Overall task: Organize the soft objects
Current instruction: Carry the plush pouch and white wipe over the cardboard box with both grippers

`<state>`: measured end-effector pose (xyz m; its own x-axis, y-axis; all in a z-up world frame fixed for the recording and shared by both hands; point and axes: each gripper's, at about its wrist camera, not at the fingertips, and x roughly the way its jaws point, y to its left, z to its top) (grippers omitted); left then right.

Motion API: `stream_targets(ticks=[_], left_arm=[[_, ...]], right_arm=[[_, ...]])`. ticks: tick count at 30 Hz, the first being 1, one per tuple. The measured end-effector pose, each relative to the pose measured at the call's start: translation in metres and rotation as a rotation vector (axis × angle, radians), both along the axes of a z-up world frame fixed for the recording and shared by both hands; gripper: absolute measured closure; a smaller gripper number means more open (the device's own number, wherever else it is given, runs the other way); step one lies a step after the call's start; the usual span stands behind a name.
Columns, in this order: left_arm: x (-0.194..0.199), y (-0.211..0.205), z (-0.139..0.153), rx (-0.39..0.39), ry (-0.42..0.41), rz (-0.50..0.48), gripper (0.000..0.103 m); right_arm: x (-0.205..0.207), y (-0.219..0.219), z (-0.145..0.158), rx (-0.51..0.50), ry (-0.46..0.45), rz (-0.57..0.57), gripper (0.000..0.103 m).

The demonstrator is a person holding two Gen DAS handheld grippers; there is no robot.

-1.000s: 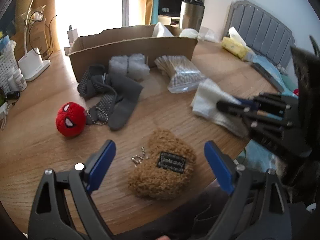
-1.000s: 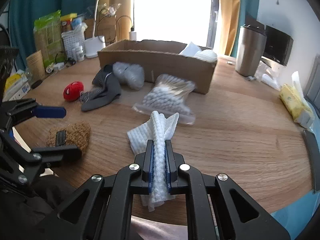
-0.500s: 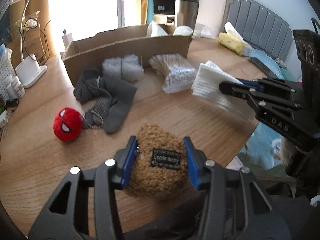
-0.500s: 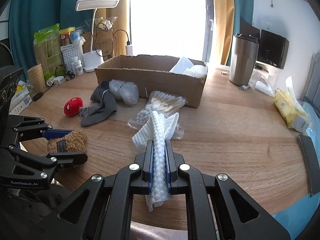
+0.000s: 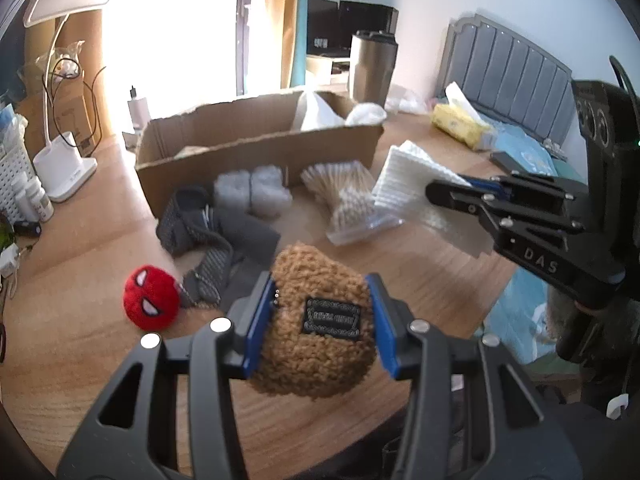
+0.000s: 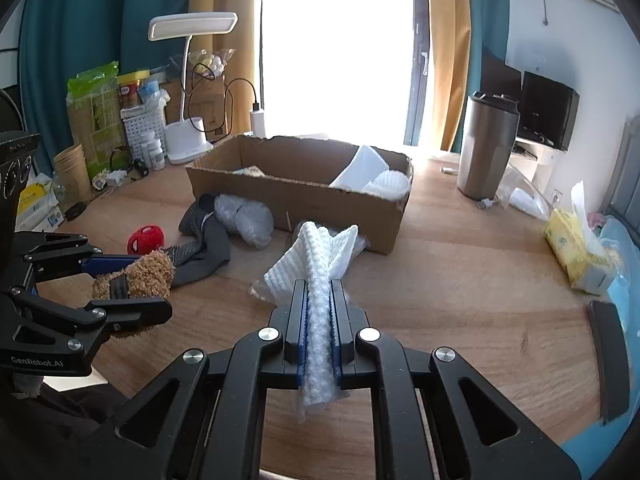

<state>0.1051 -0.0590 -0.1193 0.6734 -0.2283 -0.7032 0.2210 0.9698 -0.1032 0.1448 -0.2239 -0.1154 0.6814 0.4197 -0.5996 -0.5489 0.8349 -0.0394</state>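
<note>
Brown fuzzy pouch [image 5: 316, 320] clenched in left claw [image 5: 318, 328], lifted off the bench [image 5: 80, 360]. Right claw [image 6: 319, 332] pinches the white quilted cloth [image 6: 316, 264] by a thin fold; likely to slip or snag on the cardboard box [image 6: 296, 200] rim. Wooden bench, cluttered bedroom, harsh window glare.

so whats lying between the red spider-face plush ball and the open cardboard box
In the left wrist view, a dark grey sock pile lies between the red spider-face plush ball and the open cardboard box, with two clear-wrapped grey bundles against the box's front wall.
</note>
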Motion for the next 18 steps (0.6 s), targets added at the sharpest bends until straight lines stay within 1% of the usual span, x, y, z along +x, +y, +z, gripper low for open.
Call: stream_targets(ticks=[18], left_arm=[[0.030,0.028,0.033,-0.030,-0.081,0.061,0.056]], right_arm=[[0.027,0.013,0.024,-0.011,-0.034,0.001,0.092]])
